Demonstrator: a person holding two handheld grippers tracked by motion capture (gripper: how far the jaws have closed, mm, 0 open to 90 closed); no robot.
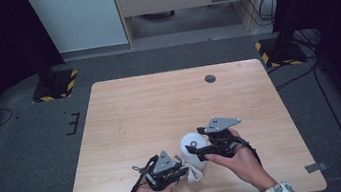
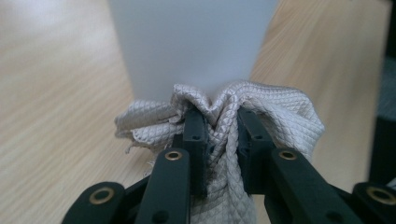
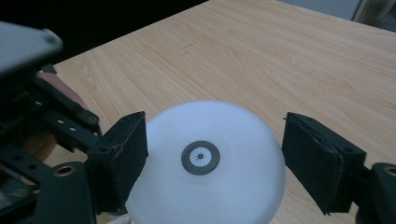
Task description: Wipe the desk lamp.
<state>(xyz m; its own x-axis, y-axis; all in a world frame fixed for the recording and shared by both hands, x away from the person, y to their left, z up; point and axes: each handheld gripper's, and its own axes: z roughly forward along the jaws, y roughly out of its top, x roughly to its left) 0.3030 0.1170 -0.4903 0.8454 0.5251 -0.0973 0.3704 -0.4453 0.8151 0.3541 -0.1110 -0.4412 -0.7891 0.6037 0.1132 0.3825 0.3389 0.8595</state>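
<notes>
Pale wooden table (image 1: 159, 102), bare toward twelve o'clock, work crowded at its six o'clock edge.
Left gripper (image 2: 219, 135) clenches a quilted beige cloth (image 2: 280, 116) against the white domed object (image 3: 205, 163); right gripper (image 3: 215, 154) straddles that dome, jaws spread, left pad touching.

Bare table (image 1: 169, 101) lies open beyond the white bottle (image 1: 193, 146), which stands between both tools.

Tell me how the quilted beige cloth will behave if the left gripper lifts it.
The quilted beige cloth bunches into folds between the left gripper, so it's probably floppy and would drape. Its textured weave likely resists slipping. It looks thin, probably light.
</notes>
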